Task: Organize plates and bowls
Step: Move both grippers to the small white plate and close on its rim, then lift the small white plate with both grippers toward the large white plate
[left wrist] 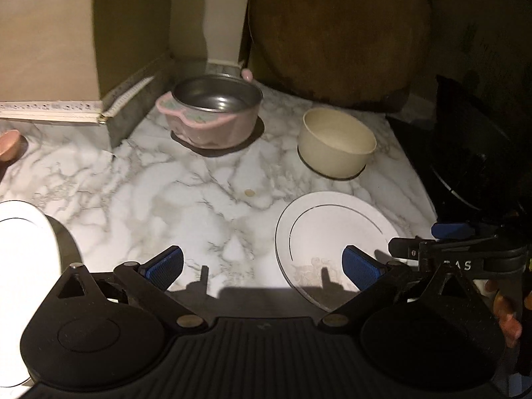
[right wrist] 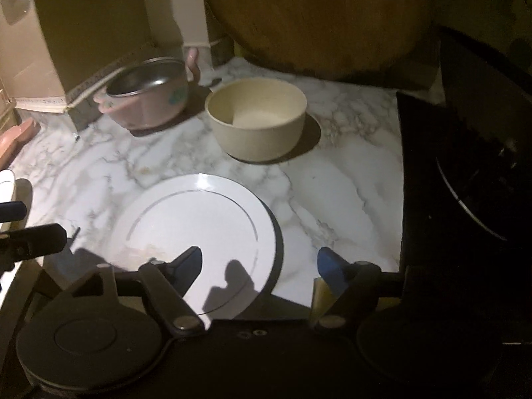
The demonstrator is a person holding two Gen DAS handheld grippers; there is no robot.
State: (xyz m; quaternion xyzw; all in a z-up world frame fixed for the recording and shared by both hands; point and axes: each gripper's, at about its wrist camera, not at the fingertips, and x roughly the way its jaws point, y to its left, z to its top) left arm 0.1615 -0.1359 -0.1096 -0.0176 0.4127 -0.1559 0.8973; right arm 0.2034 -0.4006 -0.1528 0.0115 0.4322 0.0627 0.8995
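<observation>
A: Left wrist view first. Left tool (left wrist: 262, 266) spread wide, blue pads apart, nothing between them, hovering over the marble desk (left wrist: 149, 199).
B: And the plates?
A: White plate (left wrist: 332, 232) flat on the desk at lower right, with the right-hand pad over its near edge. Second plate (left wrist: 23, 266) cut off at the left edge, lying on the desk as well.
B: Bowls?
A: Pink bowl (left wrist: 212, 113) with a steel liner near the back, upright. Cream bowl (left wrist: 335, 143) to its right, upright, well apart from the pink one and just beyond the white plate. Round wooden board (left wrist: 339, 36) leaning behind both. Right tool (left wrist: 449, 242) poking in at the right edge, by the plate's rim.

A: Now the right wrist view. Right tool (right wrist: 262, 266) also wide apart, holding nothing.
B: Over what?
A: Left pad above the white plate (right wrist: 199, 219), right pad over bare desk (right wrist: 332, 193). Cream bowl (right wrist: 256, 123) just behind the plate, not touching it. Pink bowl (right wrist: 149, 99) further back left, close beside the cream one. Board (right wrist: 316, 16) behind. Black cooktop (right wrist: 465, 183) along the right. Sliver of the second plate (right wrist: 6, 183) at far left, with the left tool (right wrist: 20, 229) in front of it; pads mostly out of frame here.
</observation>
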